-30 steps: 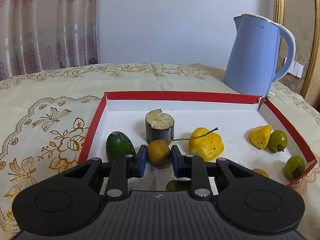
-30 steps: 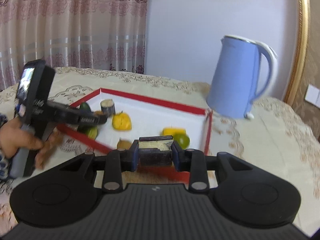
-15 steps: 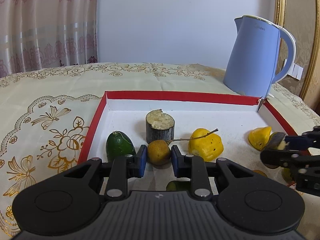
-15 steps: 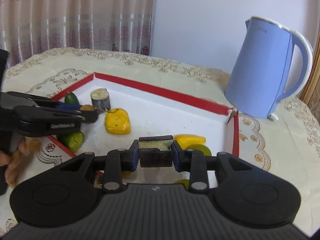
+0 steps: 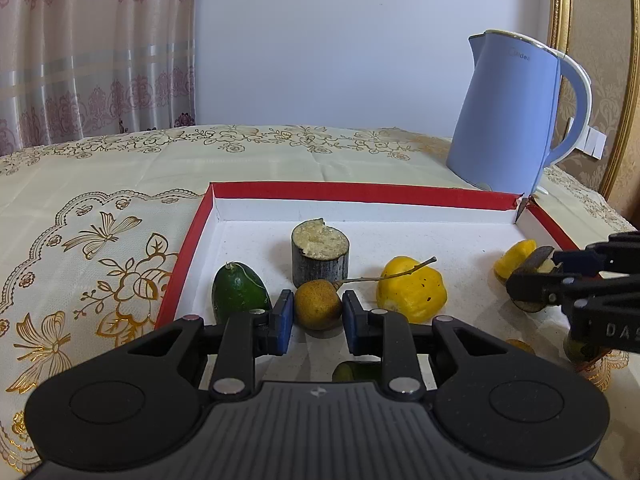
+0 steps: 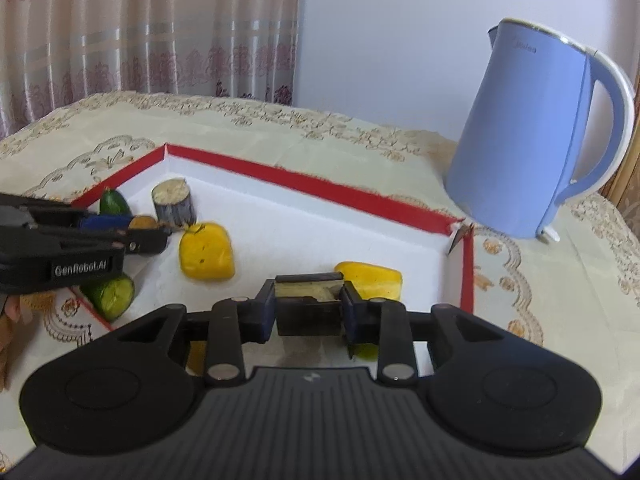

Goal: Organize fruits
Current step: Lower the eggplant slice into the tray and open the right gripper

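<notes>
A white tray with a red rim (image 5: 360,194) (image 6: 320,190) holds the fruit. My left gripper (image 5: 316,316) is shut on a small brown round fruit (image 5: 318,308) with a thin twig, low over the tray's left part. Beside it are a green fruit (image 5: 239,292), an upright dark cane stub (image 5: 320,254) and a yellow fruit (image 5: 412,294). My right gripper (image 6: 308,312) is shut on a second dark cane piece (image 6: 308,294), held over the tray's right part near a yellow wedge (image 6: 370,280). In the right wrist view the left gripper (image 6: 120,228) reaches in from the left.
A blue electric kettle (image 5: 516,120) (image 6: 532,140) stands on the embroidered tablecloth just behind the tray's far right corner. A cut green fruit (image 6: 112,296) lies at the tray's near left edge. A person's hand (image 6: 8,320) shows at the left border. Curtains hang behind the table.
My right gripper has carried its cane piece in over the tray and now shows at the right edge of the left wrist view. The left gripper and its fruit have stayed put.
</notes>
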`<act>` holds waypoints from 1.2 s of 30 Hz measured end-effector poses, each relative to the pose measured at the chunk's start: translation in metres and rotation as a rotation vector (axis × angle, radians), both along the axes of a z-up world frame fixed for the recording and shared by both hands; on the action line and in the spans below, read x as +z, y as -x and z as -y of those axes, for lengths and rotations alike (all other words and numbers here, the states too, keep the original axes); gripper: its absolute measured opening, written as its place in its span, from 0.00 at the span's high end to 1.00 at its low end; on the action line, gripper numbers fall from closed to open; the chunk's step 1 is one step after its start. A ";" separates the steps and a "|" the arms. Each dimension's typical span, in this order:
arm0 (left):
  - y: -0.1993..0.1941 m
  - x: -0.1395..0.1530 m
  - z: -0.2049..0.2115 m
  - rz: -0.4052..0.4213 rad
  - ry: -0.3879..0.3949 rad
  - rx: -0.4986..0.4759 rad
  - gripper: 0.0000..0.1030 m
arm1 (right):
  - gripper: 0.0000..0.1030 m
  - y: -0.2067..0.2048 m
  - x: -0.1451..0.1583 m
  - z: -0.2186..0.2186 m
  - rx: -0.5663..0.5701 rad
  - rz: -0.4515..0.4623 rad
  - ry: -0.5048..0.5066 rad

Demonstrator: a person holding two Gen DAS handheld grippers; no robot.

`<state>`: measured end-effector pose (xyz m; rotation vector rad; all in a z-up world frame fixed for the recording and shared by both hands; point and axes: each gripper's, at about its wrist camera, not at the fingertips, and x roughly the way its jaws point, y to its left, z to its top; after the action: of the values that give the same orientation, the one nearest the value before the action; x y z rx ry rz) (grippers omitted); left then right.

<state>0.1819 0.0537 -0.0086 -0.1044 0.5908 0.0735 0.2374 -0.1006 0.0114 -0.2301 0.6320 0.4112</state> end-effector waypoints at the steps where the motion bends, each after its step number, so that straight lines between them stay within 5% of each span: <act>1: 0.000 0.000 0.000 0.000 0.001 0.000 0.76 | 0.71 0.001 0.002 0.000 0.004 -0.001 -0.004; 11: 0.000 0.000 0.000 0.000 0.002 0.000 0.75 | 0.68 0.008 -0.019 0.001 0.030 -0.078 0.000; 28: 0.000 0.000 0.000 0.000 0.003 0.000 0.75 | 0.70 -0.015 -0.006 -0.007 -0.027 0.003 -0.024; 36: 0.000 0.000 0.001 -0.001 0.005 0.000 0.75 | 0.70 -0.009 -0.024 -0.006 -0.063 -0.014 -0.028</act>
<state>0.1824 0.0531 -0.0083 -0.1087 0.5918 0.0718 0.2467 -0.0947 -0.0129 -0.1805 0.6458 0.3605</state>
